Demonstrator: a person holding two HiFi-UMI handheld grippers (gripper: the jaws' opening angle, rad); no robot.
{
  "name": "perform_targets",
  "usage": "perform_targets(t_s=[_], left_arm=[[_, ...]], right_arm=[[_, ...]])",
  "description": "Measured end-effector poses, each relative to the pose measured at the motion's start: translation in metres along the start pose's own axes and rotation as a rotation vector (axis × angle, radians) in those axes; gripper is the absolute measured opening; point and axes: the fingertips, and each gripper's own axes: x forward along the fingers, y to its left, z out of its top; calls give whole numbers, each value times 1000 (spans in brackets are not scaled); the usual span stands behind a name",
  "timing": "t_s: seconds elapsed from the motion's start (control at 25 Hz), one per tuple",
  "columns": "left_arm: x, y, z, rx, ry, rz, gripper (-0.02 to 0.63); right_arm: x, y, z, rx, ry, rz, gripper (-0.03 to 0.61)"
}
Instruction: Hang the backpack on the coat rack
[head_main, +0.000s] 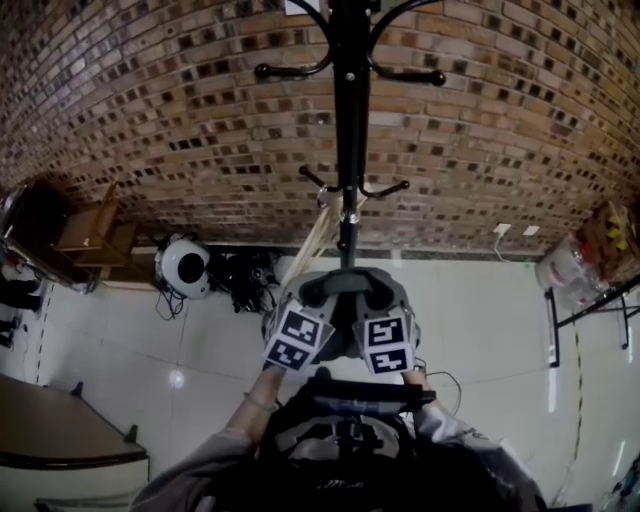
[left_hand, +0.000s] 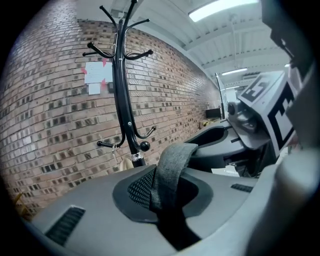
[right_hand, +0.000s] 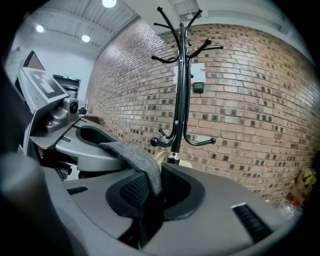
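The black coat rack (head_main: 350, 120) stands straight ahead against the brick wall, with its lower hooks (head_main: 385, 188) just beyond my grippers. The dark backpack (head_main: 340, 440) hangs close under me, between a person's sleeves. Its grey top strap (head_main: 345, 287) arcs between both grippers. My left gripper (head_main: 300, 300) and right gripper (head_main: 390, 300) sit side by side, each shut on one end of it. The left gripper view has the strap (left_hand: 167, 175) pinched in the jaws (left_hand: 165, 200) with the rack (left_hand: 122, 90) behind. The right gripper view shows the same strap (right_hand: 135, 155), jaws (right_hand: 152, 200) and rack (right_hand: 181, 90).
A pale wooden plank (head_main: 315, 240) leans at the rack's foot. A white round object (head_main: 183, 265) and a black tangle of cables (head_main: 240, 280) lie left of it. Wooden furniture (head_main: 95, 235) and a table corner (head_main: 50, 430) stand at left, a clear bag (head_main: 570, 265) and metal frame (head_main: 590, 310) at right.
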Motion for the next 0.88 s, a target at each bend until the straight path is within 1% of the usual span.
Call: perform_targets(t_s=[0.2,0.32,0.4,0.56,0.72,0.88], left_arm=[[23,33,15,59,-25,-54,48],[35,45,24,102,-47,-90,48],[42,54,28,114,-51,-106,48],[60,63,23,113,-44,-137,48],[73,71,27,108,-48,-151,48],[89,76,14,79,-12,-171,48]], right_arm=[[31,-12,19,58,-25,-94,60],[43,-19,28,62,-25,-127,60],[52,-23,31,54,-21,-140,60],[68,-29,30,31,5,-144,60],[83,-38,32,16,18,-152,60],[97,-45,26,1,44,-148,60]])
